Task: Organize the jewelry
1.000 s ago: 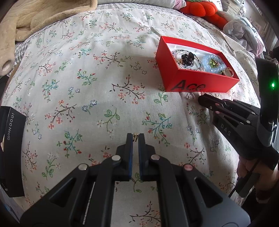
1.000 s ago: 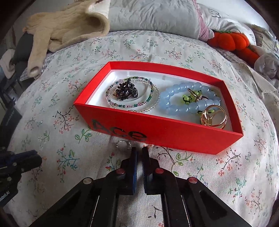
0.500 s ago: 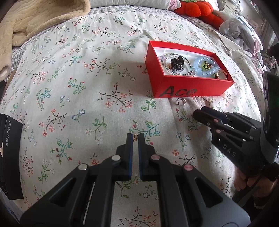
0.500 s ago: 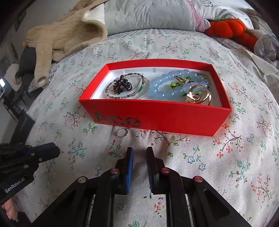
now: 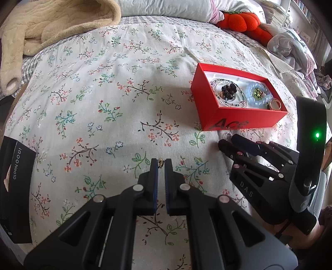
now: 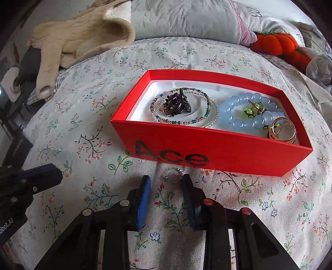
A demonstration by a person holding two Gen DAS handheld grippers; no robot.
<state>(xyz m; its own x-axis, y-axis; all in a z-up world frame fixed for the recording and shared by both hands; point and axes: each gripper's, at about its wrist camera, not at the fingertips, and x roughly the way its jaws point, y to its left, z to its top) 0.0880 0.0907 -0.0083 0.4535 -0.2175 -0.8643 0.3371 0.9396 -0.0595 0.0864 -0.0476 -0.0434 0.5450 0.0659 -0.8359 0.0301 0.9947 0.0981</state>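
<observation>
On the flowered bedspread stands a red box marked "Ace", also in the left wrist view. It holds a beaded bracelet, a dark hair claw, a blue bead bracelet and a gold ring. Just in front of the box lies a small silver ring. My right gripper straddles it, jaws closing, pads not pressing on it. The same gripper shows at the right of the left wrist view. My left gripper is shut on a tiny gold piece.
A beige blanket lies at the far left and a pillow at the back. An orange plush pumpkin and crumpled clothes sit far right. A black phone box rests at the bed's left edge.
My right gripper was shut just behind the silver ring; its jaws came apart and now stand on either side of the ring. The left gripper kept its hold on the gold piece.
</observation>
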